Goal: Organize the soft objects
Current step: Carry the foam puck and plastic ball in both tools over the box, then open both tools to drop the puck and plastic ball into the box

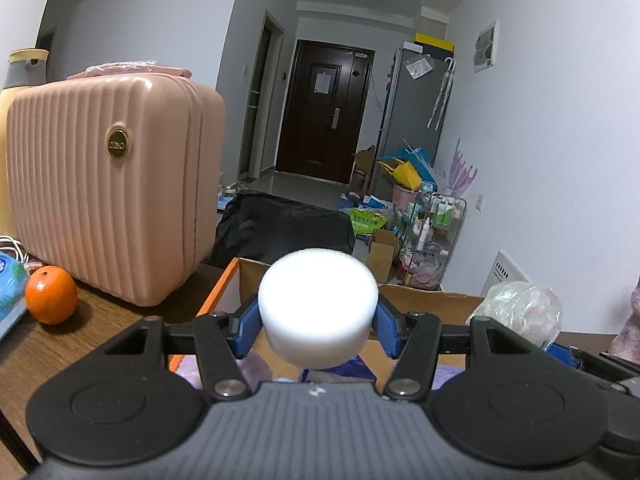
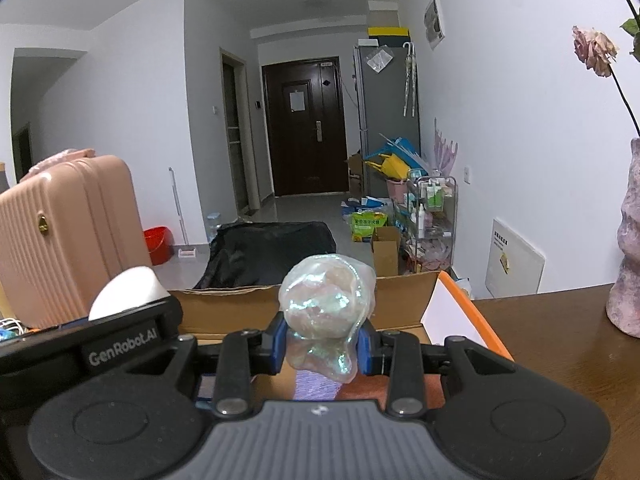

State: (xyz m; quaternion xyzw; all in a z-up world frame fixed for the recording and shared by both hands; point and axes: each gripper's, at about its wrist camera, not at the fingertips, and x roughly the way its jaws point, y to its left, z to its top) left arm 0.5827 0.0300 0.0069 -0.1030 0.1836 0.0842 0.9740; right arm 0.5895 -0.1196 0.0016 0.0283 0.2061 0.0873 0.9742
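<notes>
A white foam cylinder [image 1: 318, 306] is clamped between the blue pads of my left gripper [image 1: 318, 322], held over an open cardboard box [image 1: 432, 304] with an orange flap. My right gripper [image 2: 323, 346] is shut on a crumpled iridescent plastic bag [image 2: 326, 304], also above the cardboard box [image 2: 228, 308]. In the right wrist view the foam cylinder [image 2: 128, 292] shows at the left behind the other gripper's body. In the left wrist view the iridescent bag [image 1: 520, 308] shows at the right. Purple and orange soft fabric [image 2: 316, 386] lies inside the box.
A pink ribbed suitcase [image 1: 108, 188] stands on the wooden table [image 1: 80, 344] left of the box, with an orange [image 1: 51, 295] beside it. A pink vase [image 2: 628, 264] with a dried rose stands at the right. Beyond the table lie a black bag [image 2: 272, 252] and floor clutter.
</notes>
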